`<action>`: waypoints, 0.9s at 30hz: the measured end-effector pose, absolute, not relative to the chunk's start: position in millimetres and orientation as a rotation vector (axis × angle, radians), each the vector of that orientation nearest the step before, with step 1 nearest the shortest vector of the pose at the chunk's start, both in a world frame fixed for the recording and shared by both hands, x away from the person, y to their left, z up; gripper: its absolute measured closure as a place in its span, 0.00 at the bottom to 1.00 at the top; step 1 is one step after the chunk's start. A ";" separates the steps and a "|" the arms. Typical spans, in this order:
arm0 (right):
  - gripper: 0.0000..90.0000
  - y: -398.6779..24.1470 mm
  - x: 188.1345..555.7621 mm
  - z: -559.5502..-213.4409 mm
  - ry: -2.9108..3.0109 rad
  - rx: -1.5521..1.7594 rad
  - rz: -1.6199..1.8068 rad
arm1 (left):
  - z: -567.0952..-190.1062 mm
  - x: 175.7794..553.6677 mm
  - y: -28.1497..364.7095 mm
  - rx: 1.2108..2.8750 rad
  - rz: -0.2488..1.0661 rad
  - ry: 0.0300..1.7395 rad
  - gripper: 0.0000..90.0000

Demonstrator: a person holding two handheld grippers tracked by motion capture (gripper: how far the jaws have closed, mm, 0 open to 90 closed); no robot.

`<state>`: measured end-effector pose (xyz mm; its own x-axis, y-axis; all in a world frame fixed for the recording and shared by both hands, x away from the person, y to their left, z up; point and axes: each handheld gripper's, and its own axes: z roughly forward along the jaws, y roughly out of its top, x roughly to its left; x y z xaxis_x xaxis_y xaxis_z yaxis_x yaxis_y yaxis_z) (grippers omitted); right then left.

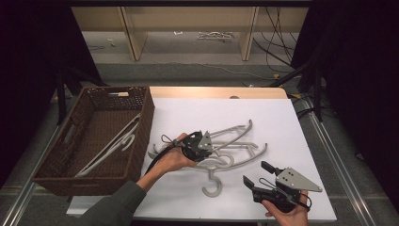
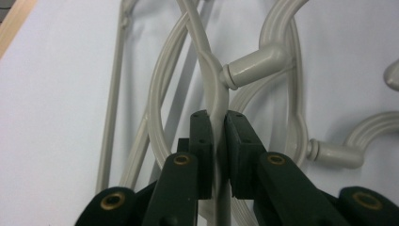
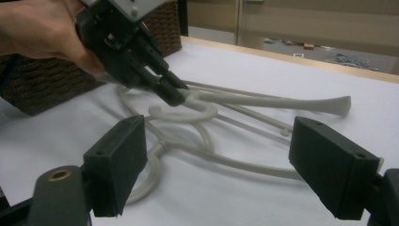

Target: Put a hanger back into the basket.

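Fingers (image 2: 202,136) of left gripper (image 1: 203,147) clamp the thin bar of a grey plastic hanger (image 2: 214,84) mid-worktop (image 1: 188,113), hand angled forward; right gripper (image 1: 256,176) rests spread, empty, at near right corner.

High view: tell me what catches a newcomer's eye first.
A tangle of pale plastic hangers lies mid-table on the white sheet, with the left hand-held gripper shut on one of them. At the left stands a brown wicker basket with hangers already inside.

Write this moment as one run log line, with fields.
left gripper: shut on hanger | right gripper: open, holds nothing | pile of hangers: on table | basket: holds hanger
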<state>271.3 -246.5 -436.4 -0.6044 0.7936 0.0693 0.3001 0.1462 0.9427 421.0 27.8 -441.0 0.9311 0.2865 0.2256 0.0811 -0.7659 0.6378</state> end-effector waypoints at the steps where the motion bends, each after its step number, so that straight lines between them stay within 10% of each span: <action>1: 0.23 -246.7 271.3 -436.3 1.976 1.046 1.456 | -439.8 421.8 29.2 2.413 0.400 0.274 0.91; 27: 0.23 -248.6 271.1 -436.9 1.977 1.051 1.458 | -370.7 417.3 43.0 2.115 0.222 0.471 0.91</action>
